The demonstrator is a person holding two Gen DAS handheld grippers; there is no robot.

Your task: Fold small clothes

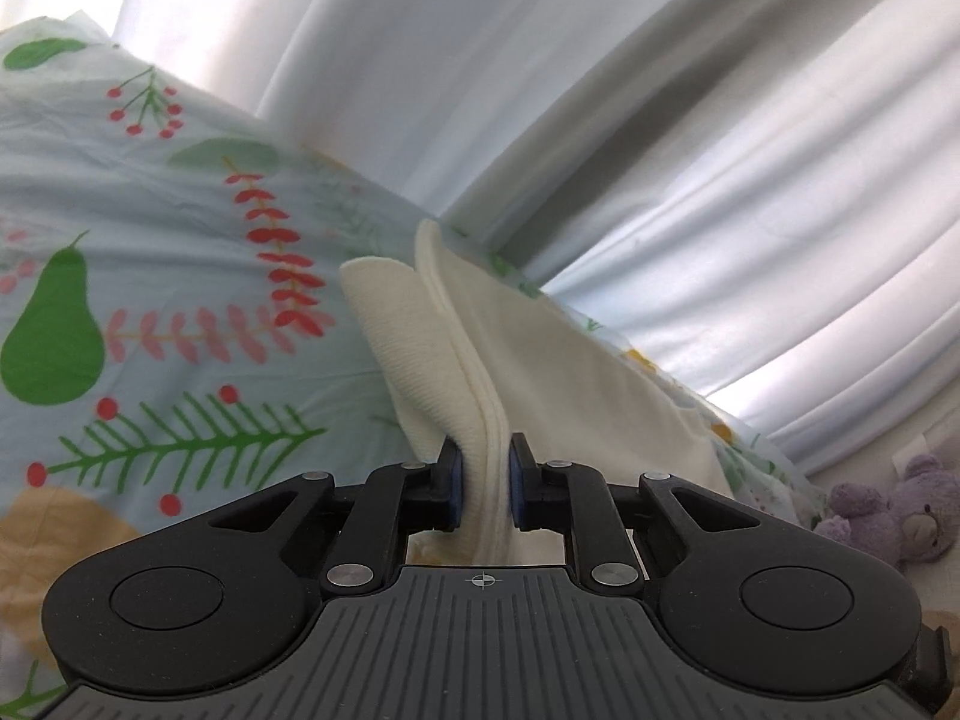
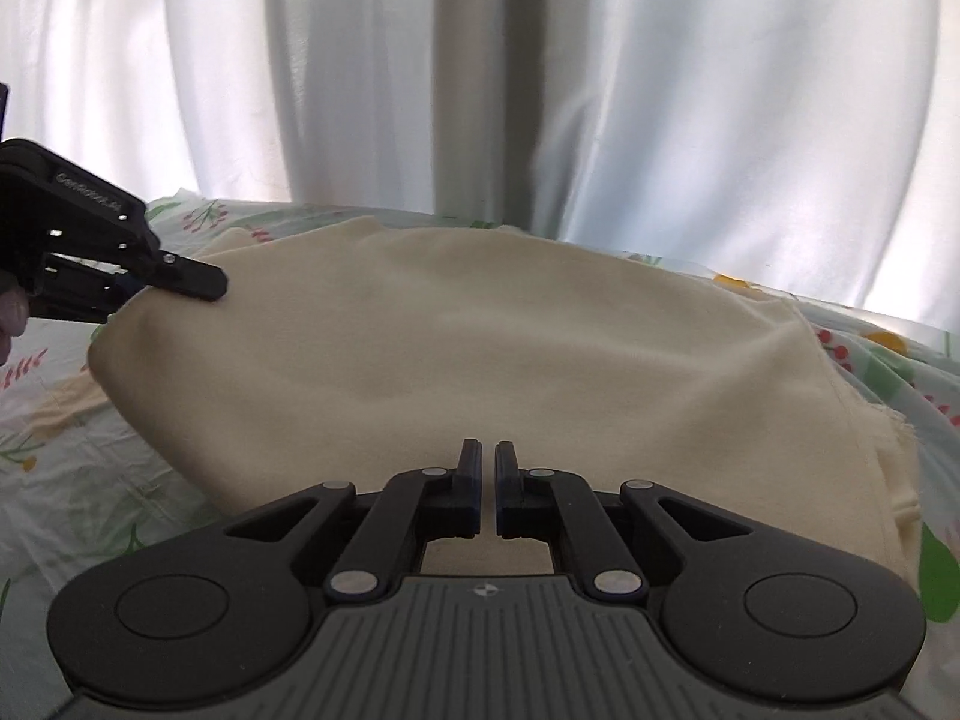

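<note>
My left gripper [image 1: 485,468] is clamped on a doubled, ribbed edge of the cream cotton garment [image 2: 480,360], which lies broad across the pale fruit-and-leaf printed sheet [image 1: 180,276], long axis side to side. My right gripper [image 2: 487,480] hovers nearly closed over its near edge, gripping nothing.

Matt ribbed cream cloth garment [image 1: 480,360] lies on smooth printed bedsheet [image 1: 180,240].

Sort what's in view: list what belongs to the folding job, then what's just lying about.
Part of the job:
cream garment
left gripper, shut on the garment's edge
right gripper, nearly closed at the garment

Just lying about:
purple teddy bear
patterned sheet
white curtains
</note>
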